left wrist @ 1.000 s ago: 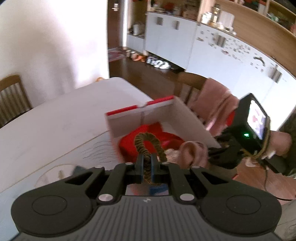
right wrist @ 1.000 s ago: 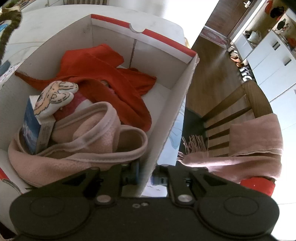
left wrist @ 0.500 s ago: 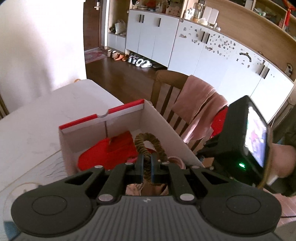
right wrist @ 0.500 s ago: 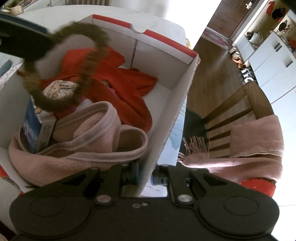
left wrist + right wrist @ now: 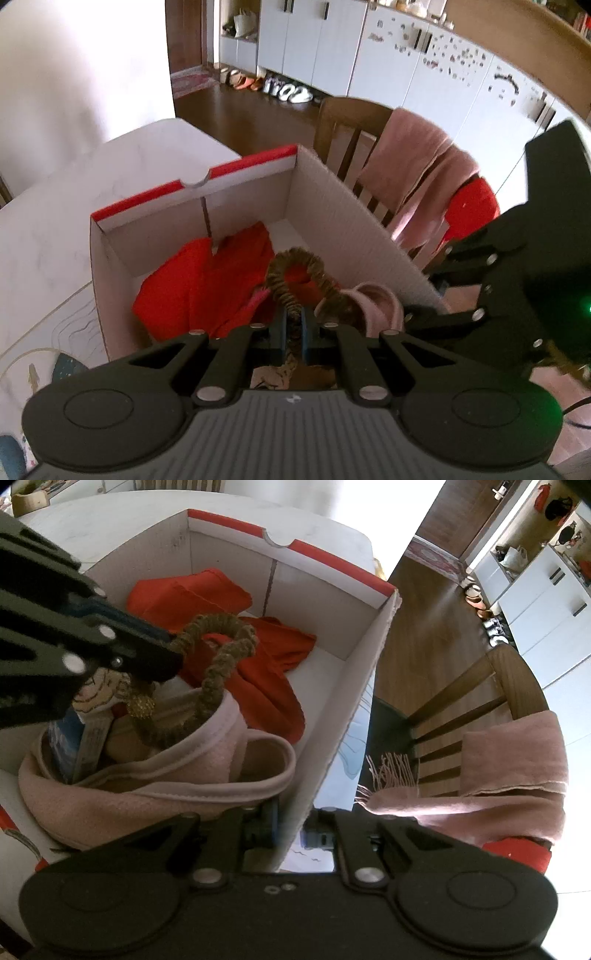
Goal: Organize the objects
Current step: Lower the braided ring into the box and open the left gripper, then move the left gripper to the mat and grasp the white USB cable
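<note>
A white cardboard box point(image 5: 332, 206) with a red rim stands on the table; it also shows in the right wrist view point(image 5: 354, 686). Inside lie a red cloth point(image 5: 207, 288) point(image 5: 258, 672), a pink fleece garment point(image 5: 177, 775) point(image 5: 373, 299) and a blue-and-white packet point(image 5: 74, 738). My left gripper point(image 5: 293, 325) is shut on a brown-green twisted ring point(image 5: 295, 273) and holds it over the box's inside; the ring point(image 5: 214, 672) hangs just above the pink garment. My right gripper point(image 5: 291, 834) is shut on the box's right side wall at its near end.
A wooden chair point(image 5: 347, 129) point(image 5: 480, 701) stands beside the box, with a pink scarf point(image 5: 417, 166) point(image 5: 498, 775) over its back and something red point(image 5: 469, 206) behind. The white table point(image 5: 92, 192) runs left of the box. White cabinets point(image 5: 406, 62) line the far wall.
My left gripper has carried the ring forward and down from outside the box's near edge to over the pink garment inside it. My right gripper has stayed on the box wall.
</note>
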